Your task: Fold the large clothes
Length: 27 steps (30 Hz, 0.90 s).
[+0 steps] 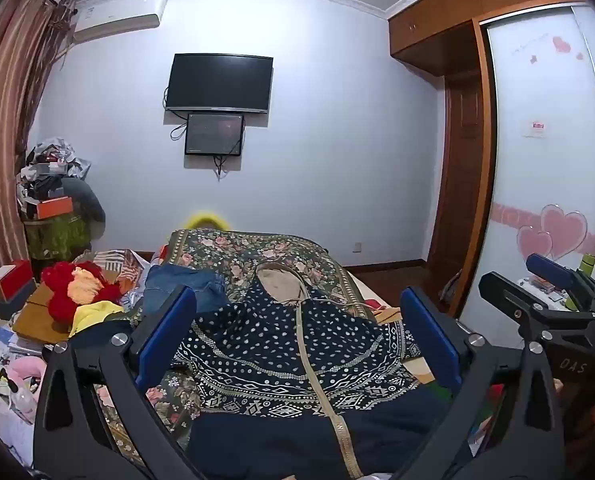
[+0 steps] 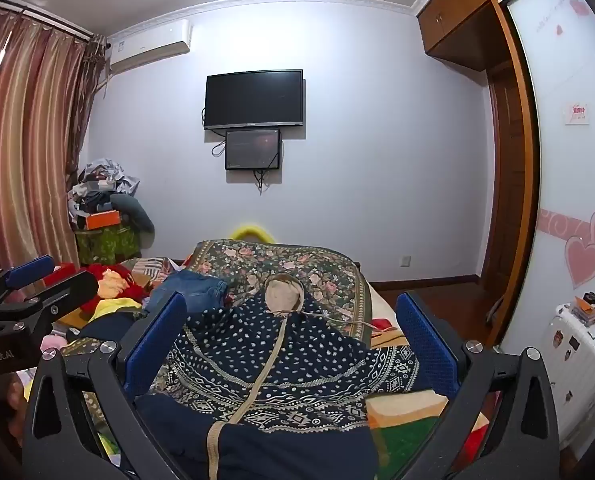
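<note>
Two handheld grippers, each with two blue-padded fingers on black arms. Left gripper spread wide apart, gripping nothing, hovering above the near half of one navy hooded garment with white dots and a beige zipper band. Right gripper likewise spread wide, holding nothing, poised over the same garment; seen from the left wrist as a black frame at the right edge, and the left one seen from the right wrist at the left edge.

Garment laid flat on one bed under a dark green floral bedspread, hood with beige lining pointing toward the far wall, hem nearest the cameras, zipper band running down the middle. Just beside the hood, to the left: one folded piece of blue denim. Further left, one heap of red, yellow and orange fabric.

On the far wall, two dark screens: one large black television and, directly beneath it, one smaller black monitor. One white air conditioner high in the left corner, beside striped reddish curtains. One wooden wardrobe with a white sliding door bearing pink heart stickers at right.
</note>
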Tool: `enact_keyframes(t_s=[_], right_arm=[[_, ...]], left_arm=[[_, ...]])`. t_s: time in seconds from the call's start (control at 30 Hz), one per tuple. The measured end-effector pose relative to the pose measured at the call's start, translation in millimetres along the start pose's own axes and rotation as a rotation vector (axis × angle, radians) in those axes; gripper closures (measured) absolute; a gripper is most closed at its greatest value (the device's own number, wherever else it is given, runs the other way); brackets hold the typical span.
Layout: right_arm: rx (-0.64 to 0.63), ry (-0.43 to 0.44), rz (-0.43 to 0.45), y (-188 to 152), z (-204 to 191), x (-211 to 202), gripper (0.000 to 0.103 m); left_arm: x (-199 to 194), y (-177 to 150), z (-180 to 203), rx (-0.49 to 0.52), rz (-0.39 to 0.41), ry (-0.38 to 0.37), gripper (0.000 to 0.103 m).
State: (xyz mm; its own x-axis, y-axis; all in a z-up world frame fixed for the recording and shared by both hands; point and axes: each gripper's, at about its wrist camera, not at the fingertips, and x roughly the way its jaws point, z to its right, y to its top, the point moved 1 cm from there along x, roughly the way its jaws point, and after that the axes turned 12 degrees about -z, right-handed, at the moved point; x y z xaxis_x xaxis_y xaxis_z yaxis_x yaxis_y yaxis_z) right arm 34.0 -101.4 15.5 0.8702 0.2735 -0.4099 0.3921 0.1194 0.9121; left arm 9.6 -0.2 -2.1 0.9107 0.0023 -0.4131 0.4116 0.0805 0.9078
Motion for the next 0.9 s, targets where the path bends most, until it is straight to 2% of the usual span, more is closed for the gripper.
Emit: enact_keyframes(t_s=[0.33, 0.9], right_arm=[[-0.001, 0.002, -0.014, 0.7, 0.6, 0.9, 0.0], [0.006, 0.007, -0.019, -0.1, -0.2, 4.3, 0.0]], left_arm=[[0.6, -9.3, 2.4, 0.004, -0.007, -0.012, 0.0], [5.6, -2.4, -4.3, -0.003, -0.025, -0.015, 0.0]])
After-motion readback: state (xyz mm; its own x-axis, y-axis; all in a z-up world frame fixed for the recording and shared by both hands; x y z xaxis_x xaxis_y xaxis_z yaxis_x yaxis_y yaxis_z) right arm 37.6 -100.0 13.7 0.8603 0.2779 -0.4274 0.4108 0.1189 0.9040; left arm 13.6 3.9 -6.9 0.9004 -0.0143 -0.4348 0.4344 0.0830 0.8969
